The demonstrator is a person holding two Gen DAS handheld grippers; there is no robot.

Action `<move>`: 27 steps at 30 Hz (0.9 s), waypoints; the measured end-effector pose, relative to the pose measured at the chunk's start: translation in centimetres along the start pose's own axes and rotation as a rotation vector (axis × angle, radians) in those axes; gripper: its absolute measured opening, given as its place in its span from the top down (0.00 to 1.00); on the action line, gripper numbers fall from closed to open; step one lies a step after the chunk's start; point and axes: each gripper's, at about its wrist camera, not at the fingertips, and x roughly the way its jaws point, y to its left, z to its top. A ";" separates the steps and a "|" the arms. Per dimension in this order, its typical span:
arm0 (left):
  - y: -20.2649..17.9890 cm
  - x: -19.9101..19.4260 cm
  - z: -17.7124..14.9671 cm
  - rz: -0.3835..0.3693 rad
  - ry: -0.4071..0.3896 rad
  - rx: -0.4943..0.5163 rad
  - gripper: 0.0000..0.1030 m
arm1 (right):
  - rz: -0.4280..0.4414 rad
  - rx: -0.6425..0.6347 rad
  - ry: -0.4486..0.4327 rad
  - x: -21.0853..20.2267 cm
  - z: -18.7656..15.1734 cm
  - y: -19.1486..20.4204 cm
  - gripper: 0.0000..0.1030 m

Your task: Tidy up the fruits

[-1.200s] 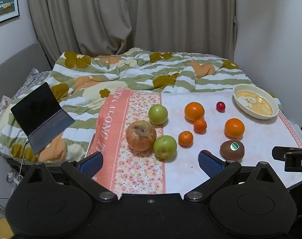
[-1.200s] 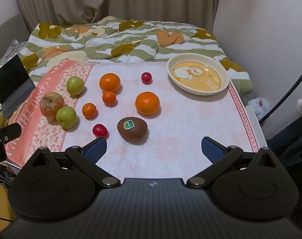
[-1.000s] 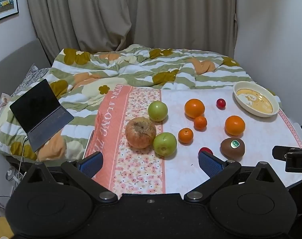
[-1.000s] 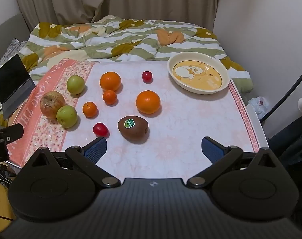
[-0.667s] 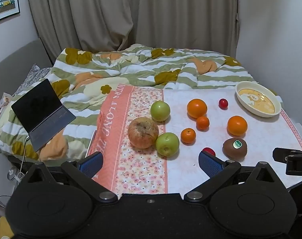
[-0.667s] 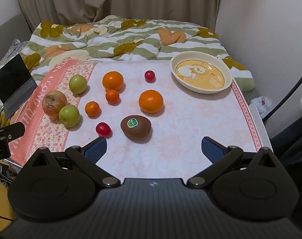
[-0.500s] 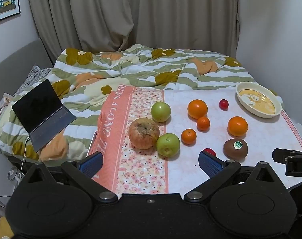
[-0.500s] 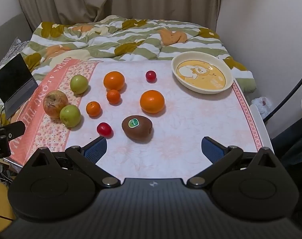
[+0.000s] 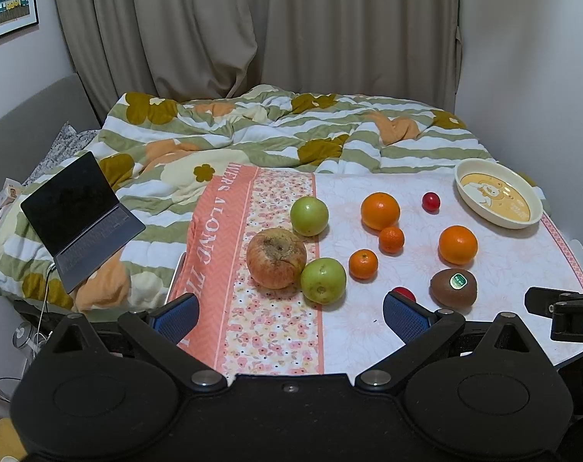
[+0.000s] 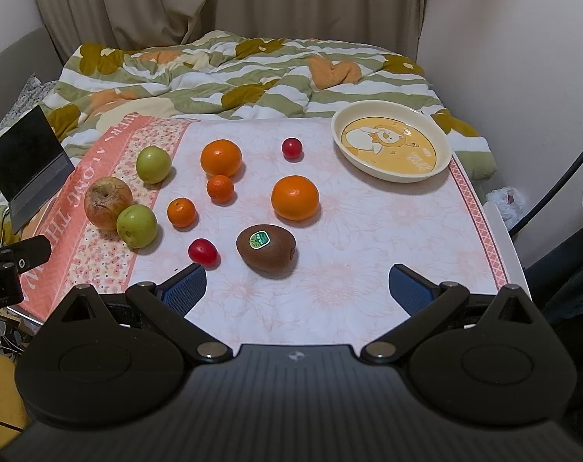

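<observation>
You have sorted nothing yet: both your left gripper (image 9: 290,313) and right gripper (image 10: 297,285) gape wide and empty, the bowl (image 10: 441,146) bare, fruit scattered across the table (image 10: 387,238).

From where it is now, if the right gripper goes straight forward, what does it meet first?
Probably the kiwi: it lies nearest ahead, between the open right gripper fingers' lines, slightly left of centre. Depth is unclear, so it may pass above.

Tablecloth (image 9: 218,231) border reads "ALONG"; kiwi (image 10: 266,248) sticker illegible.
</observation>
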 end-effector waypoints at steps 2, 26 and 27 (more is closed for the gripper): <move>0.0 0.0 0.0 0.000 -0.001 0.000 0.00 | -0.001 -0.001 0.000 0.0 0.0 0.0 0.00; -0.2 0.1 0.1 -0.001 0.001 0.002 0.00 | 0.006 0.002 -0.002 0.0 0.1 0.0 0.00; -0.2 0.1 0.1 -0.002 0.001 0.002 0.00 | 0.006 0.002 -0.001 0.0 0.1 0.0 0.00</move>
